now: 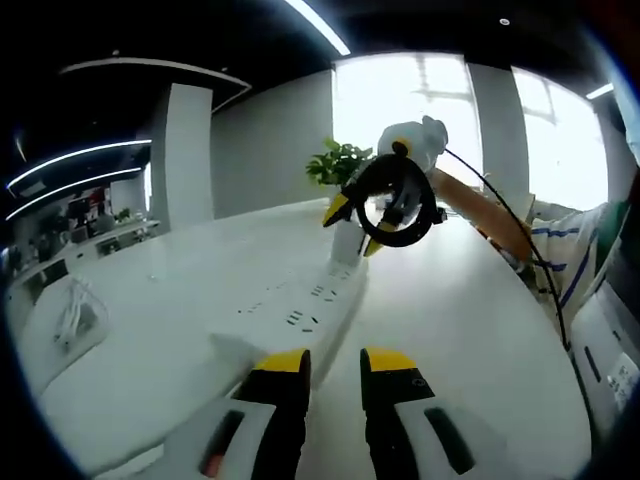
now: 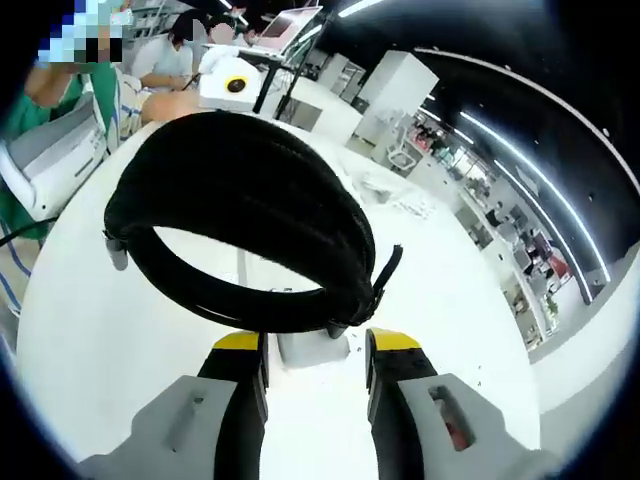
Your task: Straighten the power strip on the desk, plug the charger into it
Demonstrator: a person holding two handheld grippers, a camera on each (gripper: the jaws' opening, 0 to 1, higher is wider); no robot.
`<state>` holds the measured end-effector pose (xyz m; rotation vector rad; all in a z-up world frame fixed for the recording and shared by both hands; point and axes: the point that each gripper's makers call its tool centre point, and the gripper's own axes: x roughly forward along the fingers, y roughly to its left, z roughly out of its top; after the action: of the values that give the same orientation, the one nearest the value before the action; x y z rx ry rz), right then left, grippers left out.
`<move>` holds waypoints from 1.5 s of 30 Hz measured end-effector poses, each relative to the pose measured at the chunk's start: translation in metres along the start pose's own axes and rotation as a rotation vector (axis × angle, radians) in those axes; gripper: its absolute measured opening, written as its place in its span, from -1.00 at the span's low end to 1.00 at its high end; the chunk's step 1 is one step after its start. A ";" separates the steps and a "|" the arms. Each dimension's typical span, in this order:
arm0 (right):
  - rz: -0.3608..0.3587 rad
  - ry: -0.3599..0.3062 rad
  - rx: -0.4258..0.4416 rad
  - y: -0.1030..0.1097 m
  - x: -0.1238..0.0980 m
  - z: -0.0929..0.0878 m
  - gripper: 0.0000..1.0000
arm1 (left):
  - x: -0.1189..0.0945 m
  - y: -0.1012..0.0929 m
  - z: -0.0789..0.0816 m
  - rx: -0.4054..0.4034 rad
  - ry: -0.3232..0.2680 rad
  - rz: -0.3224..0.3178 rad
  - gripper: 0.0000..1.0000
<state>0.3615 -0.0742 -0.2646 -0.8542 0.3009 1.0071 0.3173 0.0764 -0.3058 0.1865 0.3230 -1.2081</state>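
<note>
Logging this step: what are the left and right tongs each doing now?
Left tongs: open, holding nothing, above the power strip.
Right tongs: shut on the charger with its coiled cable.

power strip (image 2: 240,268): mostly hidden behind cable coil (image 2: 240,230) | charger (image 2: 312,348): partly covered

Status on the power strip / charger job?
Done: the power strip lies flat along the white desk, ahead of the left hand-held gripper.
In hand: the right hand-held gripper holds the white charger, its coiled black cable hanging above.
Left: the charger isn't yet plugged in.
</note>
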 end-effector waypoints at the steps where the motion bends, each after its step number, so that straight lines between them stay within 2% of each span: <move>1: -0.008 -0.009 0.007 0.000 -0.002 0.000 -0.24 | 0.000 0.001 0.000 0.003 0.000 0.004 -0.61; 7: -0.075 -0.079 0.036 -0.007 -0.008 0.002 -0.23 | -0.003 0.004 0.004 0.011 -0.016 0.016 -0.61; 10: -0.085 -0.119 0.073 -0.007 -0.008 0.001 -0.23 | -0.005 0.009 0.005 0.034 -0.013 0.043 -0.61; 15: -0.096 -0.193 0.208 -0.012 -0.006 -0.004 -0.16 | -0.006 0.018 0.003 0.027 -0.014 0.087 -0.61; 17: -0.092 -0.198 0.215 -0.012 -0.007 -0.007 -0.16 | -0.008 0.022 0.003 0.031 -0.018 0.105 -0.61; 20: -0.101 -0.219 0.251 -0.013 -0.011 -0.010 -0.15 | -0.007 0.025 0.000 0.017 -0.014 0.101 -0.61; 22: -0.115 -0.234 0.301 -0.015 -0.013 -0.013 -0.07 | -0.006 0.023 -0.002 0.010 -0.011 0.094 -0.60; 24: -0.098 -0.258 0.358 -0.013 -0.011 -0.015 -0.07 | -0.004 0.021 -0.004 0.012 -0.003 0.089 -0.60; 26: -0.079 -0.248 0.391 -0.012 -0.007 -0.020 -0.07 | -0.002 0.021 -0.007 0.021 0.008 0.093 -0.59; 31: -0.071 -0.175 0.407 -0.007 0.005 -0.037 -0.02 | -0.003 0.022 -0.009 0.014 0.015 0.090 -0.59; 35: -0.052 -0.178 0.444 -0.004 0.010 -0.039 -0.02 | -0.002 0.026 -0.012 -0.002 0.024 0.105 -0.59; 39: -0.037 -0.133 0.421 0.001 0.012 -0.046 -0.02 | -0.001 0.031 -0.014 -0.018 0.024 0.114 -0.59; 45: -0.027 -0.139 0.437 0.003 0.014 -0.047 -0.06 | 0.001 0.029 -0.015 -0.017 0.026 0.111 -0.59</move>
<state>0.3737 -0.0999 -0.3047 -0.3898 0.3728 0.9235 0.3424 0.0903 -0.3205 0.2030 0.3414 -1.0941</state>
